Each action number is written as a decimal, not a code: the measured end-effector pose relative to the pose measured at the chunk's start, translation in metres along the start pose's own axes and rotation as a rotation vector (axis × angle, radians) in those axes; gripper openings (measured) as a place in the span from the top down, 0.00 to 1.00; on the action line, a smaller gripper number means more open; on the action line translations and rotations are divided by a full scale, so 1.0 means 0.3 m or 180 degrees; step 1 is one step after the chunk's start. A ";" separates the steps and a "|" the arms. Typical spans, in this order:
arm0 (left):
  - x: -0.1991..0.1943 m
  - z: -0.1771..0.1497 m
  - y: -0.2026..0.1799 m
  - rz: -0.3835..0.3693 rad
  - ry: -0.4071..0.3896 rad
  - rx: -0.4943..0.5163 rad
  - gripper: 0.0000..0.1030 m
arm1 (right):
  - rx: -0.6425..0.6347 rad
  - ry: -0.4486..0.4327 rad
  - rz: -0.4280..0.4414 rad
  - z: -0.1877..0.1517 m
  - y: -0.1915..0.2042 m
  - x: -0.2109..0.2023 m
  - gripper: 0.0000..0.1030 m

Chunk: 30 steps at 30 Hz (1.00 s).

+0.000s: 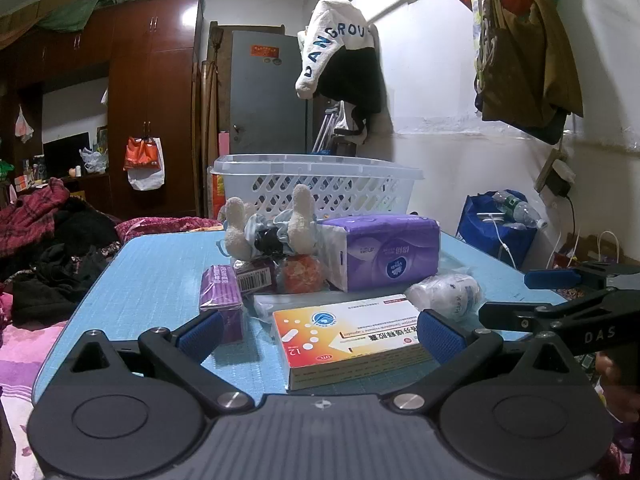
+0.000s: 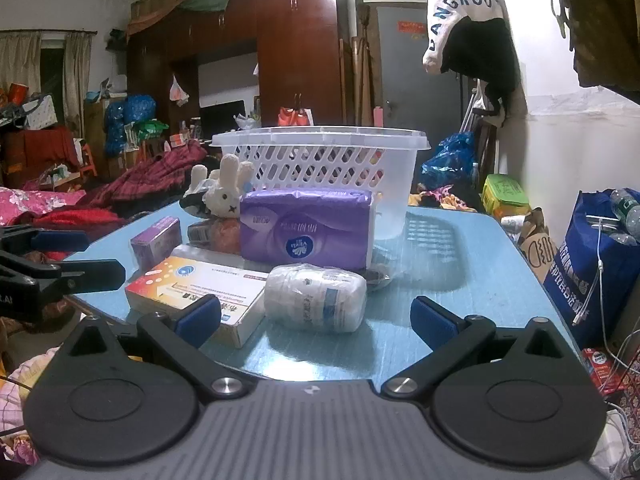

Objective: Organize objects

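Our left gripper (image 1: 320, 334) gapes wide around the orange-and-white cardboard medicine box (image 1: 352, 338). Our right gripper (image 2: 316, 320) hangs equally wide, holding nothing, before the plastic-wrapped white bottle (image 2: 316, 298)

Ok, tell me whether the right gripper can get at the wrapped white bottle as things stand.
Probably yes. The right gripper is open and the wrapped white bottle lies on its side right ahead between the fingers, nothing in front of it. The medicine box sits close at its left.

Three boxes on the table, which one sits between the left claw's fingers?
The white-and-orange medicine box, lying flat nearest the open left claw. The small purple box and barcoded dark-red box lie beyond it.
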<state>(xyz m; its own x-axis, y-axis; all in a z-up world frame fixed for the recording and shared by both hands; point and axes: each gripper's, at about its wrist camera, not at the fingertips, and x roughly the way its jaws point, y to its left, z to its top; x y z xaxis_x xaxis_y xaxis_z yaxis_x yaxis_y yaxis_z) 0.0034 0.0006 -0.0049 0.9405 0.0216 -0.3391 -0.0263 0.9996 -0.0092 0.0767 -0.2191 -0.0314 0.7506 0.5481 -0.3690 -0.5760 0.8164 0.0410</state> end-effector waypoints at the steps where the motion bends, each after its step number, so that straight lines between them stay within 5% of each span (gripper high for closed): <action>1: -0.001 0.001 0.001 -0.0002 0.0000 -0.0003 0.00 | 0.0002 0.0002 0.0004 0.000 0.000 0.000 0.00; 30: -0.007 0.001 -0.004 0.0034 -0.0002 0.0028 0.00 | 0.0009 0.0013 -0.0003 -0.001 -0.003 -0.002 0.00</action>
<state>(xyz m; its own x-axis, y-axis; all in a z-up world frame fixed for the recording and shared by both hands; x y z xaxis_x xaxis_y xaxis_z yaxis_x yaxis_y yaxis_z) 0.0014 -0.0006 -0.0039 0.9404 0.0323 -0.3385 -0.0333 0.9994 0.0027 0.0766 -0.2203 -0.0315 0.7499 0.5465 -0.3728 -0.5744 0.8175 0.0431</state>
